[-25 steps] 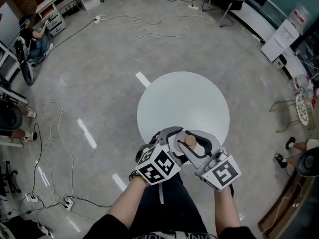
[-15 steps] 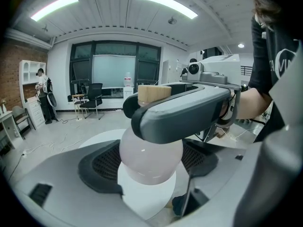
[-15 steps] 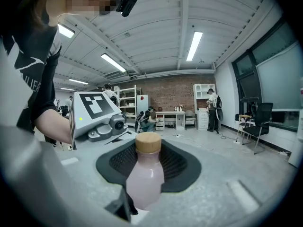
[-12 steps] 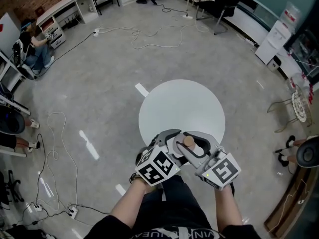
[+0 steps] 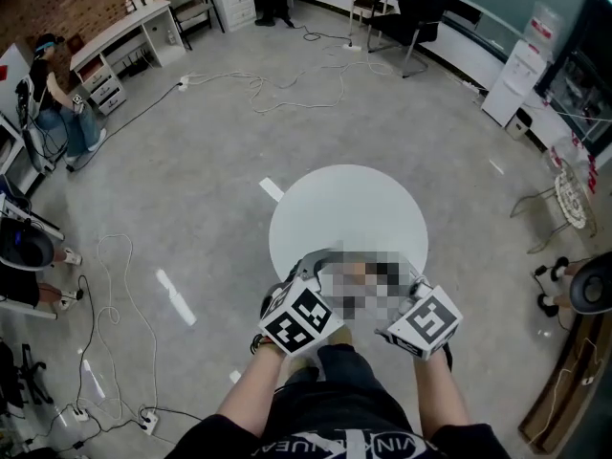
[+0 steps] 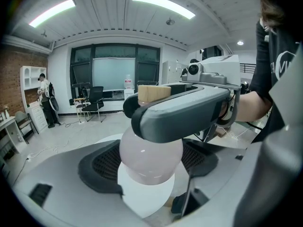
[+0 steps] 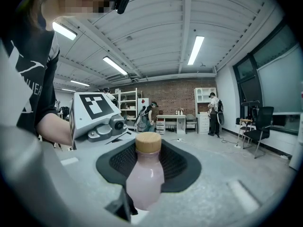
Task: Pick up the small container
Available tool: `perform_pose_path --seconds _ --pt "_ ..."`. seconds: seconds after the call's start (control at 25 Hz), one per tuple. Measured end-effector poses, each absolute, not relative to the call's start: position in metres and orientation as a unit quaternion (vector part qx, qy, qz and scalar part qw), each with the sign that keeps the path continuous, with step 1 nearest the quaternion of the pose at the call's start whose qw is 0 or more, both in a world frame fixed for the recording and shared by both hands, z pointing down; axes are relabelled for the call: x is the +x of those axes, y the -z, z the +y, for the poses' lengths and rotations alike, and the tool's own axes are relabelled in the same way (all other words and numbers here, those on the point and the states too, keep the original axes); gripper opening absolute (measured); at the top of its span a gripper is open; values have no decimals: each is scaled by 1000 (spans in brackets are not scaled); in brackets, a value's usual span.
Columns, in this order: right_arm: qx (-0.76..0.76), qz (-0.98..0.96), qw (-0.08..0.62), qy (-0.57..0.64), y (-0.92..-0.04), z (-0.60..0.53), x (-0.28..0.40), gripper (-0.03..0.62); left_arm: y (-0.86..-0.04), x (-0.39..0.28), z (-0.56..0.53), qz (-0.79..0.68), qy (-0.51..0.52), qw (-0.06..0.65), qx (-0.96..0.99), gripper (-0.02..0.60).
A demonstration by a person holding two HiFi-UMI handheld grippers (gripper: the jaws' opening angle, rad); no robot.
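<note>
1. The round white table (image 5: pixel 349 204) stands just beyond my grippers. Nothing rests on its bare top.
2. The left gripper (image 6: pixel 149 174) has its pads against either side of the bottle's belly, closed about it as far as I can judge.
3. The right gripper (image 7: pixel 151 197) has its jaws set wide yet clamped on the same body, so it has firm hold.
4. The small bottle (image 7: pixel 145 174) is off the table, upright between both grippers at the near edge. It looks rigid, smooth and rounded, so likely slippery. The belly is the place to hold, not the neck.
5. It holds pale pink liquid filled to the neck. I judge it light, though weighty for its size.
6. The wooden cap (image 7: pixel 148 142) is seated, so a spill seems unlikely.
</note>
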State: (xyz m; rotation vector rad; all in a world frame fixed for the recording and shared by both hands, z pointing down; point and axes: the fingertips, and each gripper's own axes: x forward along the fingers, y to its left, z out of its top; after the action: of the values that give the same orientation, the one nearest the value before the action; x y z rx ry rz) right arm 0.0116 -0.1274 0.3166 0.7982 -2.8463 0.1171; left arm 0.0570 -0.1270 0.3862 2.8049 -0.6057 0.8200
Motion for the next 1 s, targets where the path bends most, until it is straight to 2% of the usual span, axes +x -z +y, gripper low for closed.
perform_pose_path --seconds 1.0 --pt "275 -957 92 -16 -276 -131 17 137 -341 59 -133 -207 -273 53 938 354"
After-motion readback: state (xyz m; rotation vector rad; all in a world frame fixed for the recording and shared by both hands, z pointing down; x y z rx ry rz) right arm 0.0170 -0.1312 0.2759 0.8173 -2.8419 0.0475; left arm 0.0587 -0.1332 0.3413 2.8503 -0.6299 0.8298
